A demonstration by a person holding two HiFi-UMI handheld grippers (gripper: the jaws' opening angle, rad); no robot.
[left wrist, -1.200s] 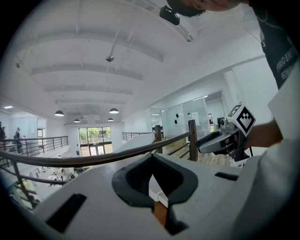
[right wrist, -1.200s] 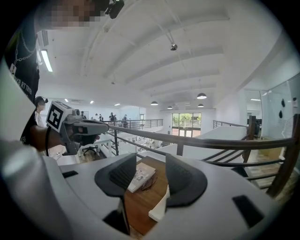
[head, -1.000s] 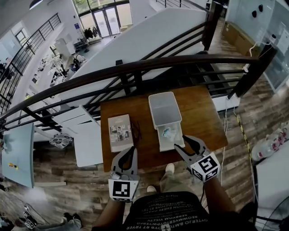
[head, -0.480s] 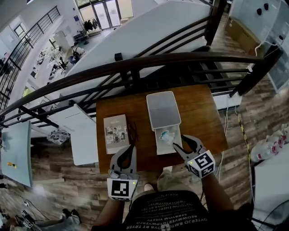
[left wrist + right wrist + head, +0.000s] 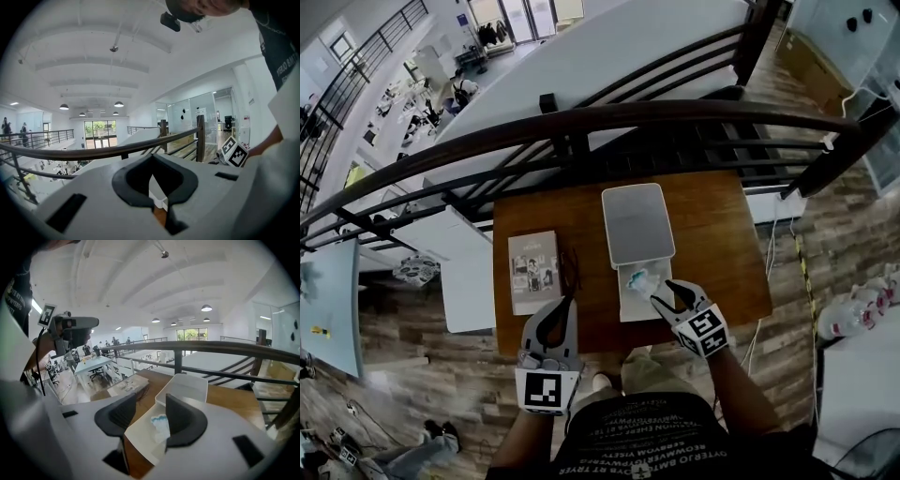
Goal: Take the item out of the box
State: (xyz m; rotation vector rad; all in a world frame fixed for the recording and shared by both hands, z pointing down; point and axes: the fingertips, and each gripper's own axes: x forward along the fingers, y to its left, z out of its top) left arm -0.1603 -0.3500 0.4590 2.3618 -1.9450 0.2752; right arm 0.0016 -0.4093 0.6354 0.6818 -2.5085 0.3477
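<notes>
Wooden table point(image 5: 712, 246), with both grippers held low on the near side of the white box point(image 5: 636, 217).
The right gripper point(image 5: 665, 292) tips downward, jaws spread wide and empty. The blue-and-white item point(image 5: 639, 278) lies just ahead between them (untouched) on a flat white panel point(image 5: 630, 307) at the box's near end. The left gripper point(image 5: 566, 307), well left of the box, points almost level, its tips pressed together on nothing.

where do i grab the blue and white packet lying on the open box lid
Pinch the blue-and-white packet across its middle, coming down from the near side with the right gripper; it lies flat on the white lid, so a level approach would likely scrape.
</notes>
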